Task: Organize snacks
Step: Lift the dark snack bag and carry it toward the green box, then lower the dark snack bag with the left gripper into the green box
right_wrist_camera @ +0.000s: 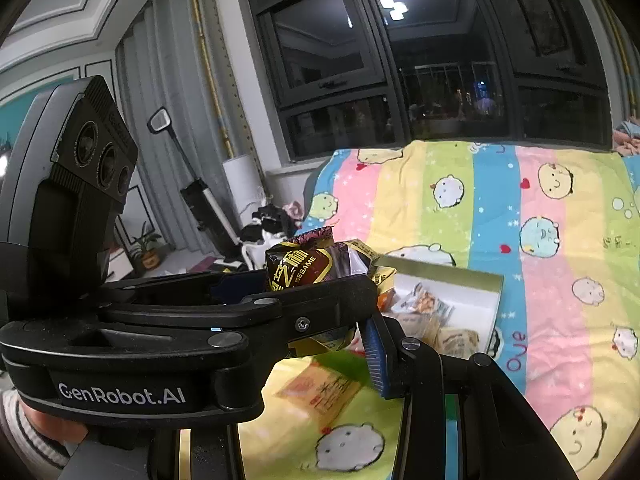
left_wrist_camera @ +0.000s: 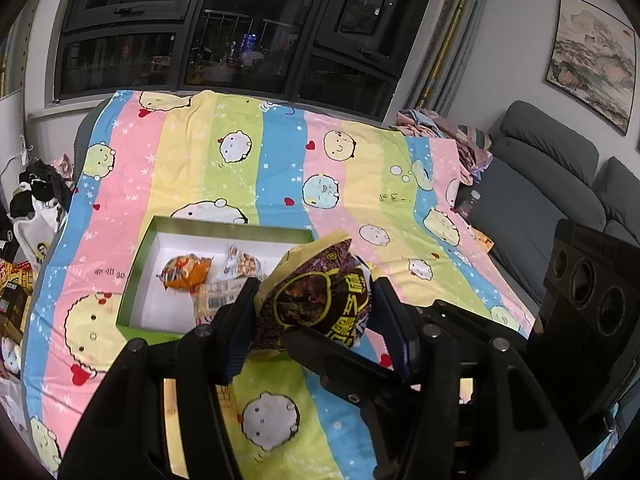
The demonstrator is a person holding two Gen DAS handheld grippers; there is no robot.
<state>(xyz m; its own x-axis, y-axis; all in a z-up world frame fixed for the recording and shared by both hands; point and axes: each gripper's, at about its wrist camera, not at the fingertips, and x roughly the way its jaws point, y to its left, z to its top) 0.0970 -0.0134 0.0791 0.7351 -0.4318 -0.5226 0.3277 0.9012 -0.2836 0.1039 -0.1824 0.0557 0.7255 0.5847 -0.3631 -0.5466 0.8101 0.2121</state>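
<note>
The green box (left_wrist_camera: 140,264) lies on the striped blanket (left_wrist_camera: 360,152) and holds an orange packet (left_wrist_camera: 186,274) and a nut packet (left_wrist_camera: 246,262). Both the left gripper (left_wrist_camera: 314,304) and the right gripper (right_wrist_camera: 360,320) pinch the dark sesame snack bag (left_wrist_camera: 320,296), held above the box's near corner.

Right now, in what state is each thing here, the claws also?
left claw, shut on the sesame bag.
sesame bag, crumpled, held above the blanket.
right claw, at the bag's lower end; grip unclear.
green box, open, several snack packets inside.
yellow packet, flat on the blanket, outside the box.
</note>
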